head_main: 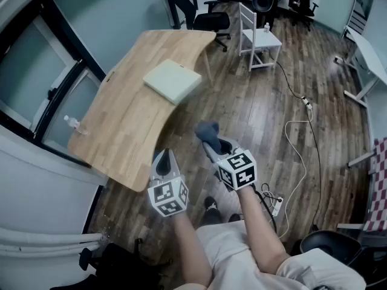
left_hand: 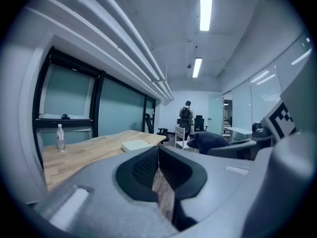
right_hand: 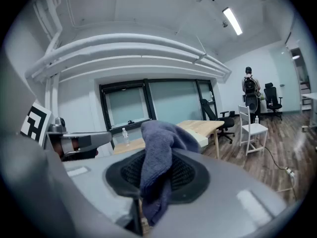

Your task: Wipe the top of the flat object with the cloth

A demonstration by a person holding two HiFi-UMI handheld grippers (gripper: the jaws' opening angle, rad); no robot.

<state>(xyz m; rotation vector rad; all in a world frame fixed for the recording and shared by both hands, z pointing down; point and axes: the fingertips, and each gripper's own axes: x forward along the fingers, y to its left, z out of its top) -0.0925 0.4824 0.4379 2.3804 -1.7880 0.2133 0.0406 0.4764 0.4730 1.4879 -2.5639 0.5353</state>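
Observation:
A pale green flat box point(head_main: 172, 80) lies on the wooden table point(head_main: 130, 125), near its far right edge; it also shows as a pale slab point(left_hand: 136, 145) in the left gripper view. My right gripper point(head_main: 208, 139) is shut on a grey-blue cloth point(head_main: 207, 131), which bunches up between its jaws point(right_hand: 158, 157). It hangs over the floor, short of the table. My left gripper point(head_main: 164, 162) is shut with nothing in it, by the table's near corner.
A water bottle point(head_main: 72, 123) stands at the table's left edge by the window. Beyond the table are a white chair point(head_main: 257, 35) and black office chairs point(head_main: 213, 22). Cables and a power strip point(head_main: 277, 205) lie on the wood floor at right. A person point(left_hand: 185, 115) stands far off.

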